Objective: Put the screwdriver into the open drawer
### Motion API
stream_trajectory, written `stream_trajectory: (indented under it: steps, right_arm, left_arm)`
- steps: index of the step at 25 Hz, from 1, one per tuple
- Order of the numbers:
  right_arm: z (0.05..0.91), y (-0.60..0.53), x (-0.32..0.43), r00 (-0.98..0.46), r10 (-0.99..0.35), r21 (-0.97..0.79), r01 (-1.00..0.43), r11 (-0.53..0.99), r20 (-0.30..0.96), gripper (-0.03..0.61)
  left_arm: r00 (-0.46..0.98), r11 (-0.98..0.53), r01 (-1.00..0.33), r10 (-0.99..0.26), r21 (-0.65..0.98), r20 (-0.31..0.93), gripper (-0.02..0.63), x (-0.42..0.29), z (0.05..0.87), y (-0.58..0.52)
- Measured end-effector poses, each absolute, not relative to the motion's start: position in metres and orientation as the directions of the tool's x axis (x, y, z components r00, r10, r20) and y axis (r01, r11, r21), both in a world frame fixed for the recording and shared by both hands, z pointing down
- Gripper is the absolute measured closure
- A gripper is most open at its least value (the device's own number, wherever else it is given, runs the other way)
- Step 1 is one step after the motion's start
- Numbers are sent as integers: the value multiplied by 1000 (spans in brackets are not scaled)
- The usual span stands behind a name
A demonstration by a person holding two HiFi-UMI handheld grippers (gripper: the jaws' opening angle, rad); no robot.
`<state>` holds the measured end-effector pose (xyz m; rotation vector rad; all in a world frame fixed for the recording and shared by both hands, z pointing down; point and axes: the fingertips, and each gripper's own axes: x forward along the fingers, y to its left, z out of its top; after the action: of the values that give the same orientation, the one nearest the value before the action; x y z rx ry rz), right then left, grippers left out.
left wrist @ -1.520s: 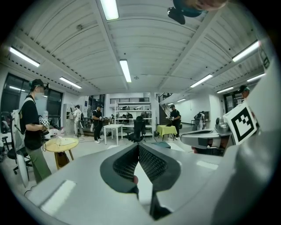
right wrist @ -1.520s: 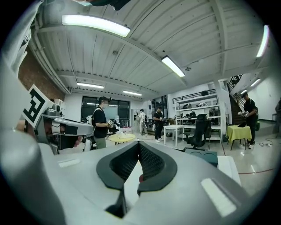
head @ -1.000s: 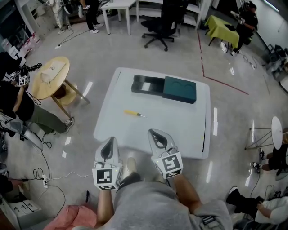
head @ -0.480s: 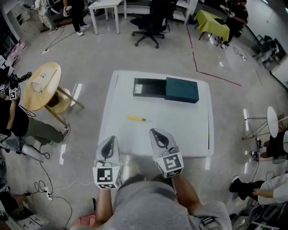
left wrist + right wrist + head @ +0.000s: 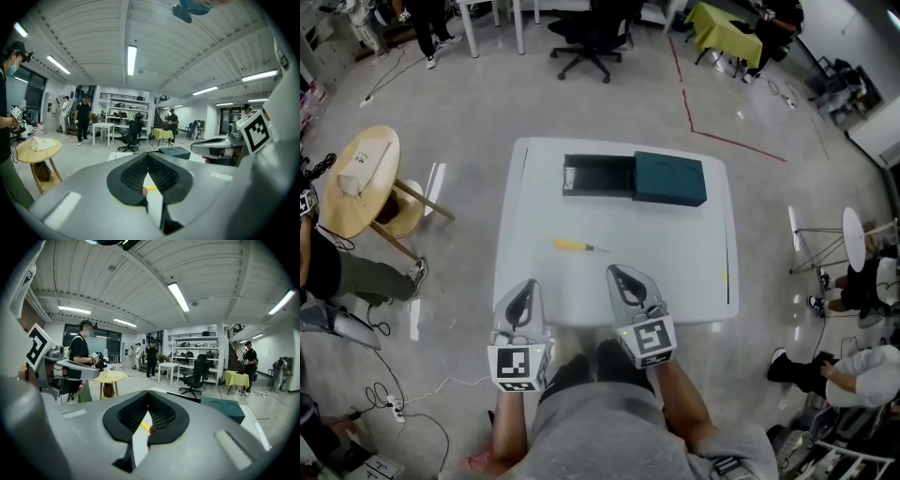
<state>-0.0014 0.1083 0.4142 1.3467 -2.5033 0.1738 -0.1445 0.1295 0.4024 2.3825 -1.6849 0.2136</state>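
The yellow-handled screwdriver [image 5: 569, 246] lies on the white table [image 5: 675, 272], left of centre. Behind it stands a dark teal drawer box [image 5: 668, 178], its drawer [image 5: 598, 175] pulled out to the left and open. My left gripper [image 5: 525, 287] hovers over the table's near left edge, shut and empty. My right gripper [image 5: 618, 273] is over the near edge, shut and empty, to the right of the screwdriver and nearer me. In the left gripper view, the screwdriver [image 5: 150, 188] shows through the gap below the left gripper's [image 5: 147, 155] touching tips. In the right gripper view, the right gripper [image 5: 148, 393] is shut, with the screwdriver [image 5: 144, 426] and the box [image 5: 222, 408] ahead.
A round wooden side table [image 5: 358, 178] stands on the floor to the left, a small white round table [image 5: 853, 234] to the right. An office chair [image 5: 586, 37] and a white desk are beyond the table. Several people stand or sit around the room's edges.
Both grippers have come forward and slightly down, from short of the table to over its near edge. The screwdriver and the drawer have stayed where they were on the table.
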Motion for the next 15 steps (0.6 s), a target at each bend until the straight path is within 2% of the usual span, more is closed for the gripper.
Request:
stream_trajectory:
  steps: [15]
  right_arm:
    - [496, 44, -9, -595, -650, -31, -749, 662, 472, 575]
  left_arm:
    - [266, -227, -963, -887, 146, 377, 601, -135, 474, 70]
